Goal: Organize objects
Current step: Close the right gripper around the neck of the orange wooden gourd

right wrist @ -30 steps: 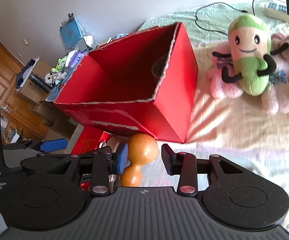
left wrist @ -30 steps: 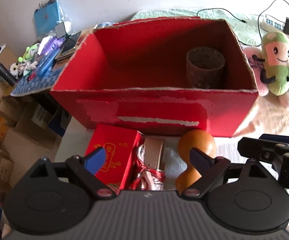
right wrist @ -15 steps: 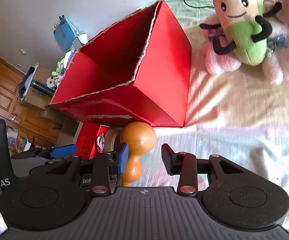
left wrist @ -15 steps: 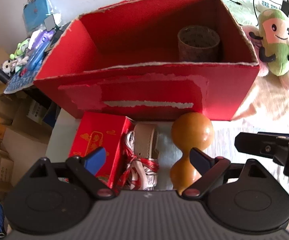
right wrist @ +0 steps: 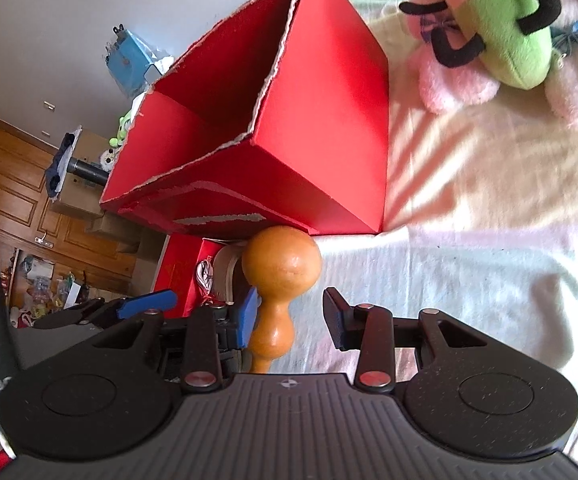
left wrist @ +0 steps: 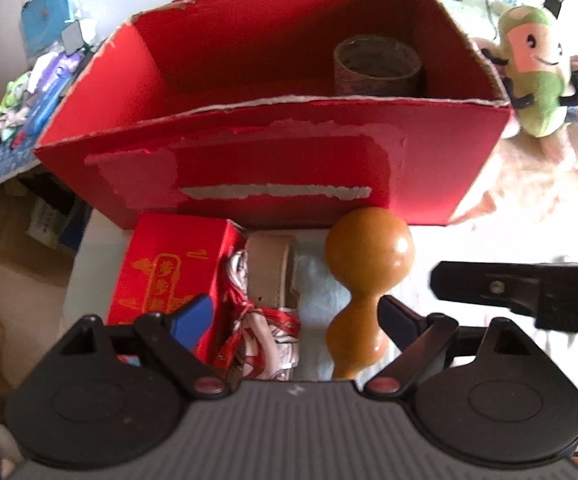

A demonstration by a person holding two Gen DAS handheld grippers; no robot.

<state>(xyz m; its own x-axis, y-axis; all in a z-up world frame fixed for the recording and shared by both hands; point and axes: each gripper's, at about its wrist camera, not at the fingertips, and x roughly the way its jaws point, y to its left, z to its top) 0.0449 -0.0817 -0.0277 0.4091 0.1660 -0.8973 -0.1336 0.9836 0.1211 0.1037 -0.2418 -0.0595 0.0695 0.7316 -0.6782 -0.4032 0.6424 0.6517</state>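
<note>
A big red cardboard box [left wrist: 249, 168] [right wrist: 321, 128] stands open on the bed, with a brown paper roll [left wrist: 377, 66] inside at the right. In front of it lie a small red gift box [left wrist: 169, 268], a beige strap with red-white ribbon [left wrist: 269, 280] and an orange wooden gourd [left wrist: 365, 280] [right wrist: 279, 280]. My left gripper [left wrist: 293, 316] is open over the strap and the gourd's narrow end. My right gripper [right wrist: 291, 316] is open, with the gourd's waist between its fingers, close to the blue left pad [right wrist: 249, 312]. The right gripper's black finger [left wrist: 521, 292] shows in the left wrist view.
A green plush toy [left wrist: 537, 72] [right wrist: 501, 20] and pink plush lie right of the box on the pale bedsheet [right wrist: 469, 240]. A cluttered desk with small toys [left wrist: 21, 96] and cardboard boxes [left wrist: 17, 240] sit to the left. A wooden door [right wrist: 5, 200] is far left.
Both grippers have come down and closer to the items before the red box. The gourd now sits between the right gripper's fingers. Both stay open.
</note>
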